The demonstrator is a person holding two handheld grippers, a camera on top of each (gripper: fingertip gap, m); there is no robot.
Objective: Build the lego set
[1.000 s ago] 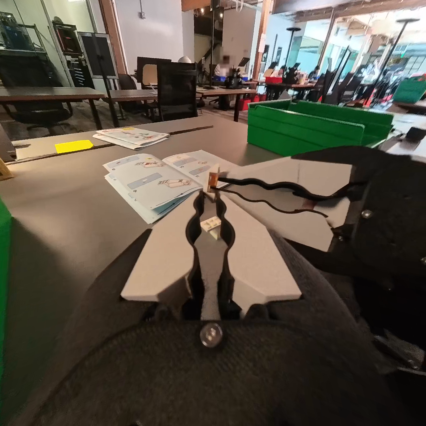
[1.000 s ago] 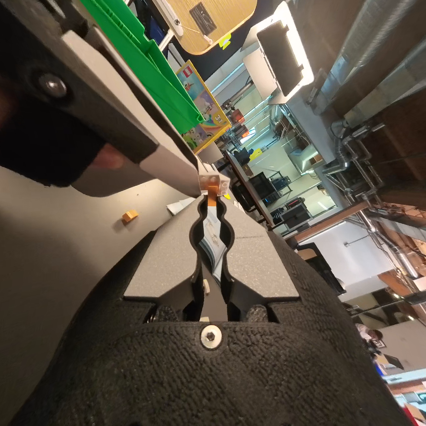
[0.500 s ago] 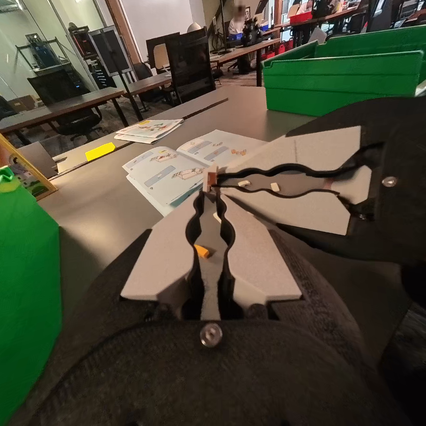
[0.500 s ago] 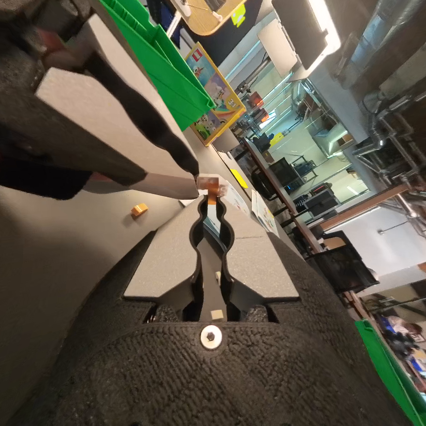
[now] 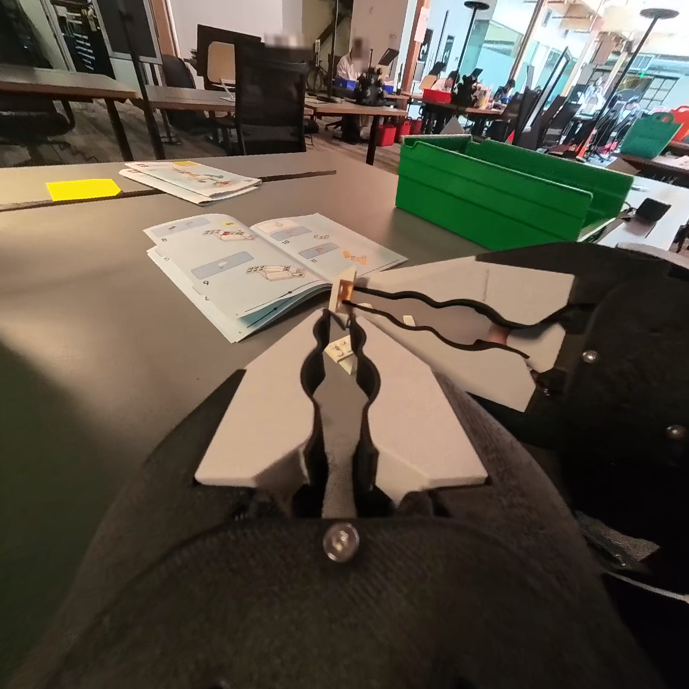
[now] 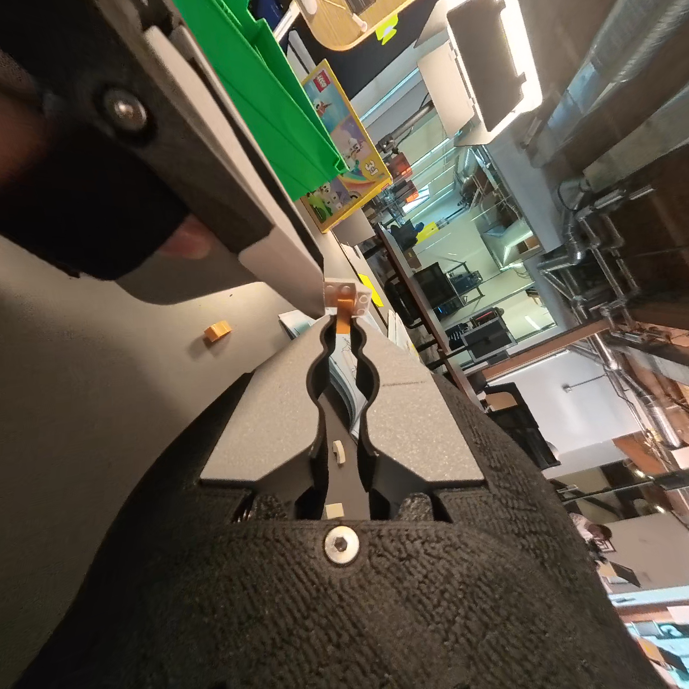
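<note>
My left gripper (image 5: pixel 339 317) is shut on the lower edge of a small white plate (image 5: pixel 340 298) and holds it upright above the grey table (image 5: pixel 93 335). My right gripper (image 6: pixel 342 324) comes in from the right of the left wrist view (image 5: pixel 352 295). It is shut on a small orange piece (image 6: pixel 343 317) and holds it against the white plate's studded face (image 6: pixel 345 292). The tips of both grippers meet at the two pieces. The left gripper's finger (image 6: pixel 283 268) reaches in from the upper left of the right wrist view.
An open instruction booklet (image 5: pixel 261 261) lies just beyond the grippers, with a second booklet (image 5: pixel 190 182) and a yellow note (image 5: pixel 84 189) farther back. A green bin (image 5: pixel 484 201) stands at the right. Loose white bricks (image 5: pixel 341 352) and an orange brick (image 6: pixel 217 330) lie on the table. A set box (image 6: pixel 346 149) leans by another green bin (image 6: pixel 268 100). Left and right tips are no more than a few centimetres apart.
Both grippers have stayed shut with the white plate and orange piece together at their tips. The pair has turned and shifted over the table, so the background has swung in both views.
</note>
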